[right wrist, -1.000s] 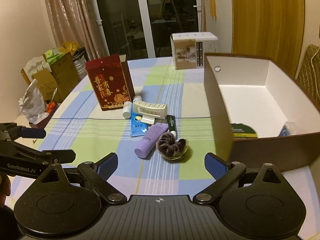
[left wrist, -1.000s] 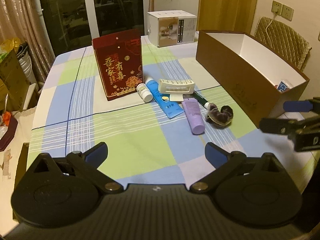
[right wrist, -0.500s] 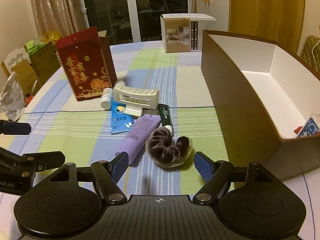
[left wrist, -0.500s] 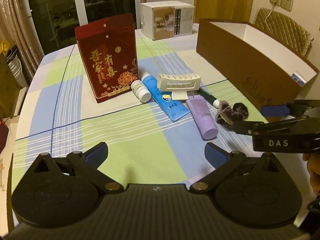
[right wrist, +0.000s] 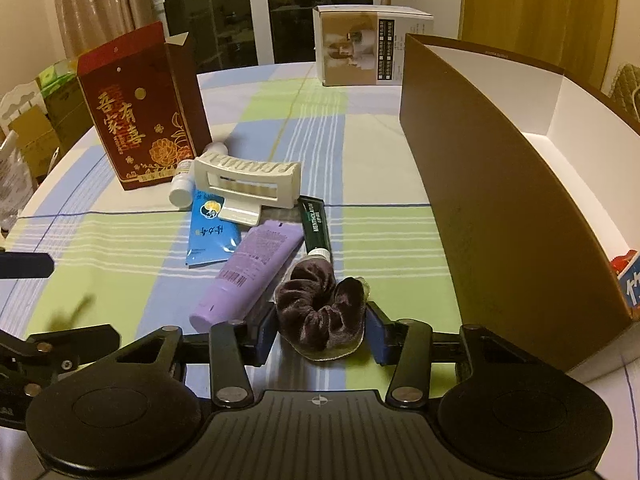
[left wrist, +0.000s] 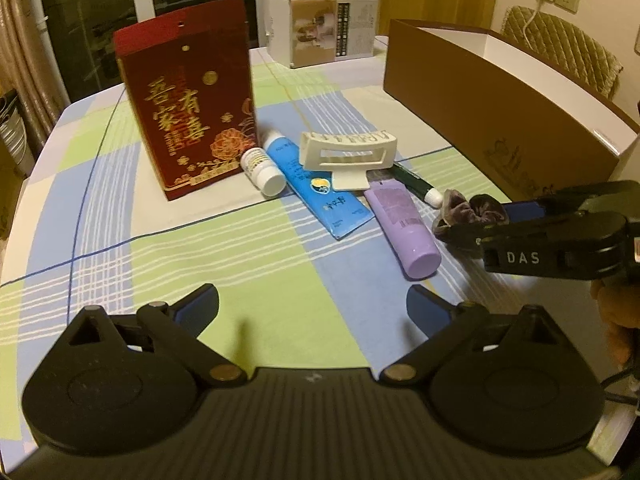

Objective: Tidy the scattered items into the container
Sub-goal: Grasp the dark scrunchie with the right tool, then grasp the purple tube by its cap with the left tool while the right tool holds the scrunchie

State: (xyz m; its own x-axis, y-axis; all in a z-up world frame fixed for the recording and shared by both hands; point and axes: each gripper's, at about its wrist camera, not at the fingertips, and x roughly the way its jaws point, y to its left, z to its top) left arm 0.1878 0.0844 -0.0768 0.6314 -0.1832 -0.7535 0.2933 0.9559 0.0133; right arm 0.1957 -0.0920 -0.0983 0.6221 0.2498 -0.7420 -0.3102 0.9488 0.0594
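Note:
A dark velvet scrunchie (right wrist: 320, 308) lies on a clear plastic scrap, left of the brown container box (right wrist: 480, 180). My right gripper (right wrist: 320, 336) is low over the table. Its jaws are closing, and both pads touch the scrunchie's sides. The left wrist view shows the same grip on the scrunchie (left wrist: 468, 214). Beside it lie a purple tube (right wrist: 248, 276), a green lip-balm box (right wrist: 316, 224), a blue tube (left wrist: 320, 192), a white hair claw (left wrist: 348, 152) and a small white bottle (left wrist: 262, 170). My left gripper (left wrist: 312, 304) hangs open over bare cloth, nothing between its fingers.
A tall red gift box (left wrist: 188, 108) stands behind the items, and a white carton (left wrist: 320, 28) sits at the table's far edge. A blue and red packet (right wrist: 628, 276) lies inside the container. A chair stands behind the container. Cartons and bags sit left of the table.
Both grippers have come down and forward toward the items. The right jaws went from wide open to narrowed around the scrunchie. The left jaws stayed open.

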